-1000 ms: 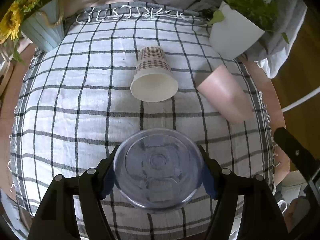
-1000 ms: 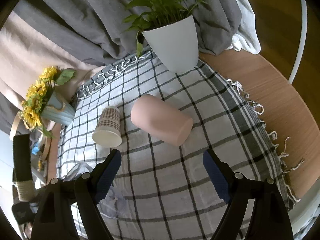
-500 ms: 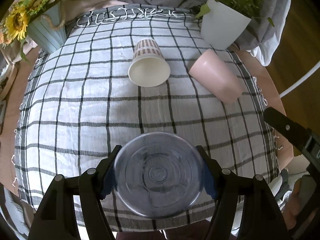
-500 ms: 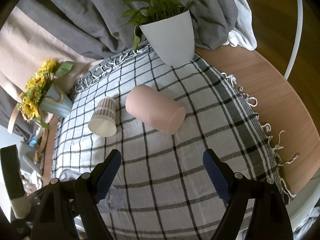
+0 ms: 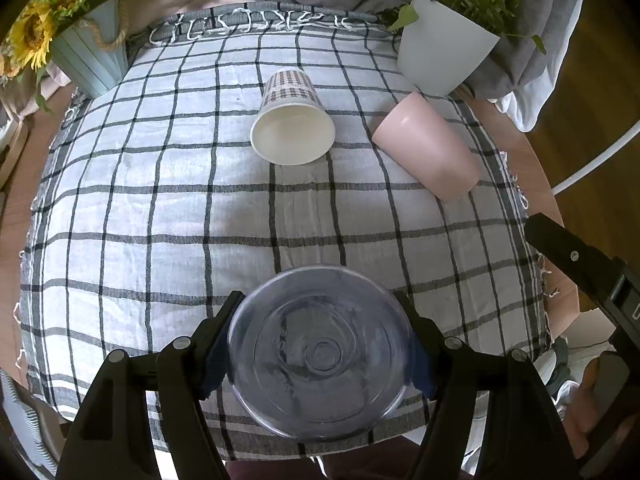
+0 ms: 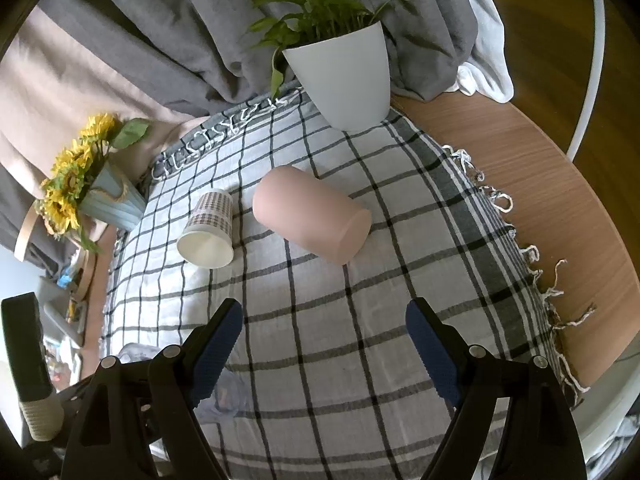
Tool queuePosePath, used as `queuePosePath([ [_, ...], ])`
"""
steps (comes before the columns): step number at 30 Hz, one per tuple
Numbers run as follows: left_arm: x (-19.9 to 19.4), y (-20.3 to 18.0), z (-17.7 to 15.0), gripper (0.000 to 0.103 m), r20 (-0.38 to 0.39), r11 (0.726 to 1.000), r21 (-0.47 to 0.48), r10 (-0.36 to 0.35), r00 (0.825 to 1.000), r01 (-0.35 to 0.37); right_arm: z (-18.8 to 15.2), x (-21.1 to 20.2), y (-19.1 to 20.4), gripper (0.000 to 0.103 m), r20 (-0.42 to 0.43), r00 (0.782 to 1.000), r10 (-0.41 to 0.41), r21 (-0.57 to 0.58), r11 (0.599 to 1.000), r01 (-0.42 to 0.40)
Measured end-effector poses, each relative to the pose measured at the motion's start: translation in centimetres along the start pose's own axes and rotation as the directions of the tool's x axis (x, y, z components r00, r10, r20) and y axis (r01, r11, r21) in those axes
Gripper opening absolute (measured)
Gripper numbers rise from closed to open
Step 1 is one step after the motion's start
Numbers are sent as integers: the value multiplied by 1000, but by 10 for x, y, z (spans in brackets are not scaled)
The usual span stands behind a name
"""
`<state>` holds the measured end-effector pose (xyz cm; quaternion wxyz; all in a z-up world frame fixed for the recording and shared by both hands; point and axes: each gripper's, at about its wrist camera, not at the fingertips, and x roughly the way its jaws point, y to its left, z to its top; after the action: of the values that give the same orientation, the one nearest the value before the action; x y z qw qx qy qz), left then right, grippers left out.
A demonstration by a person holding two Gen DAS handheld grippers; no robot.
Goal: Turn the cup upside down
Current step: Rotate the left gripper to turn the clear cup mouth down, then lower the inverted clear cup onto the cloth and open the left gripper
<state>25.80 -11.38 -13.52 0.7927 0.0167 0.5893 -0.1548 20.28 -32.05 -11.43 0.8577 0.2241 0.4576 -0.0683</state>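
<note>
My left gripper (image 5: 320, 344) is shut on a clear plastic cup (image 5: 320, 350), held above the near part of the checked cloth (image 5: 160, 200) with its round base facing the camera. A patterned paper cup (image 5: 292, 120) lies on its side mid-table, mouth toward me. A pink cup (image 5: 428, 148) lies on its side to its right. My right gripper (image 6: 324, 344) is open and empty above the cloth, short of the pink cup (image 6: 312, 216). The paper cup (image 6: 208, 228) lies left of it. The clear cup (image 6: 224, 396) shows faintly behind the right gripper's left finger.
A white plant pot (image 5: 444, 56) stands at the back right and a blue sunflower vase (image 5: 92, 60) at the back left. Grey fabric hangs behind. Bare wooden table (image 6: 540, 184) runs along the cloth's right edge. The right gripper's body (image 5: 580, 264) shows at the right.
My left gripper has lifted and pulled back with the clear cup, so the table looks farther away. The right gripper has also drawn back a little. The lying cups have not moved.
</note>
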Motion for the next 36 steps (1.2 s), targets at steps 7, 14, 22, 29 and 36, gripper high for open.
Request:
queuePosePath([
  [7, -1, -3, -1, 73, 6, 1000, 11, -5, 1000, 5, -1, -1, 3, 84, 1, 1000, 1, -7, 1000, -1],
  [14, -9, -5, -1, 83, 41, 1000, 18, -3, 999, 2, -2, -2, 3, 84, 3, 1000, 2, -6, 1000, -2],
  [22, -13, -5, -2, 83, 53, 1000, 20, -8, 999, 7, -2, -3, 2, 84, 3, 1000, 5, -8, 1000, -5],
  [29, -33, -14, -6, 87, 132, 998, 64, -13, 991, 5, -2, -18, 5, 84, 38, 999, -1, -18, 1000, 2],
  [36, -82, -15, -27, 103, 317, 998, 22, 52, 947, -62, 0, -61, 18, 93, 157, 988, -7, -90, 996, 22],
])
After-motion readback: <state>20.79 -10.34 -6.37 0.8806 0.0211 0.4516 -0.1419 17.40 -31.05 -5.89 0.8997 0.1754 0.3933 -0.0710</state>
